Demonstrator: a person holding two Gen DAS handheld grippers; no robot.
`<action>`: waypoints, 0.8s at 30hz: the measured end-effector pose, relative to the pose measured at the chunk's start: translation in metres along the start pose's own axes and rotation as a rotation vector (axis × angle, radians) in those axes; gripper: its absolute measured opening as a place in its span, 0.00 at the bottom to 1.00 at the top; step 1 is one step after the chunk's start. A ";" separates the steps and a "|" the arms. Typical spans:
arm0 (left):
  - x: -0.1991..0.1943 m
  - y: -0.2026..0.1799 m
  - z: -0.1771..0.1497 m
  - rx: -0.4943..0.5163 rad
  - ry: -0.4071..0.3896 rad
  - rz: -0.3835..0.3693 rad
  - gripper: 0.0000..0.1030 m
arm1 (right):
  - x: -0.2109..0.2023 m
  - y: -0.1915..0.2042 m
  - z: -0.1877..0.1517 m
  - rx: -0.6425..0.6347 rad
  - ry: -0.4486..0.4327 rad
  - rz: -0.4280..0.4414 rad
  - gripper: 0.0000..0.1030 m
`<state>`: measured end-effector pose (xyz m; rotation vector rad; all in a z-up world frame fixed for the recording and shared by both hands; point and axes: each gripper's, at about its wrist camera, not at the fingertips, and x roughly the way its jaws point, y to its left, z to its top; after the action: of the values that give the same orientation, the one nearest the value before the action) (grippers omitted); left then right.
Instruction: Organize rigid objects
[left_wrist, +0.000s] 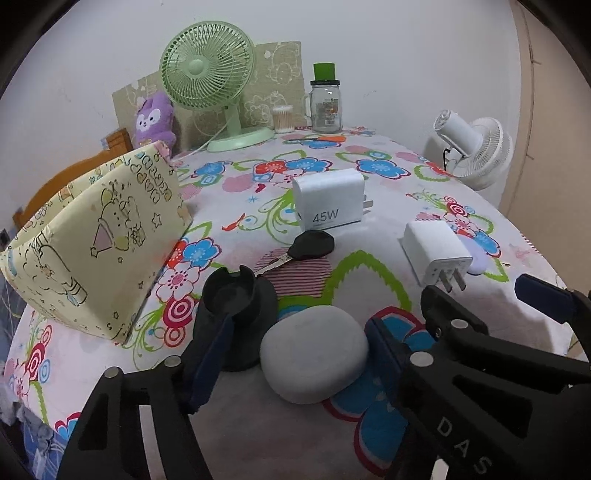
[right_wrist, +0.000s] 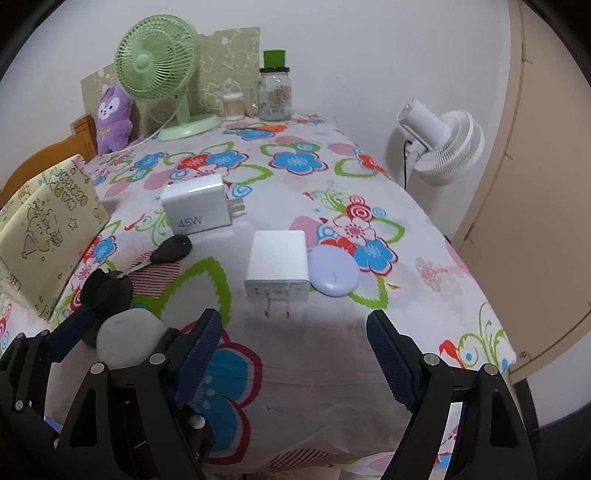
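Near the table's (right_wrist: 332, 369) front edge, the left gripper (left_wrist: 295, 354) stands spread wide around a grey oval case (left_wrist: 314, 354), fingers either side without visibly gripping it. A black cup-shaped holder (left_wrist: 240, 306) sits just beside it, toward the yellow fabric box (left_wrist: 99, 243) at the left edge. The right gripper (right_wrist: 295, 354) gapes wide, holding nothing, just short of the small white charger (right_wrist: 277, 269), which touches a lilac disc (right_wrist: 332, 275). The 45W charger (right_wrist: 195, 208) and a black key (right_wrist: 171, 249) lie mid-table.

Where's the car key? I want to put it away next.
The car key lies flat near the table's middle, just in front of the 45W charger, its blade pointing toward the black stand. In the right wrist view it sits left of centre.
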<state>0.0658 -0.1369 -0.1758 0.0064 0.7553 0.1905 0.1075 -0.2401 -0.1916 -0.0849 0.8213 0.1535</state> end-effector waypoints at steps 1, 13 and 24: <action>0.001 -0.001 0.001 -0.004 0.003 -0.017 0.63 | 0.001 -0.002 0.000 0.008 0.001 0.001 0.81; 0.018 0.003 0.016 0.004 -0.010 -0.054 0.53 | 0.015 0.001 0.017 0.008 0.002 -0.004 0.79; 0.016 0.013 0.013 -0.026 0.001 -0.042 0.61 | 0.025 0.010 0.023 -0.003 0.007 -0.008 0.42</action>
<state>0.0841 -0.1202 -0.1766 -0.0339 0.7530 0.1607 0.1391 -0.2245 -0.1945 -0.0920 0.8277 0.1471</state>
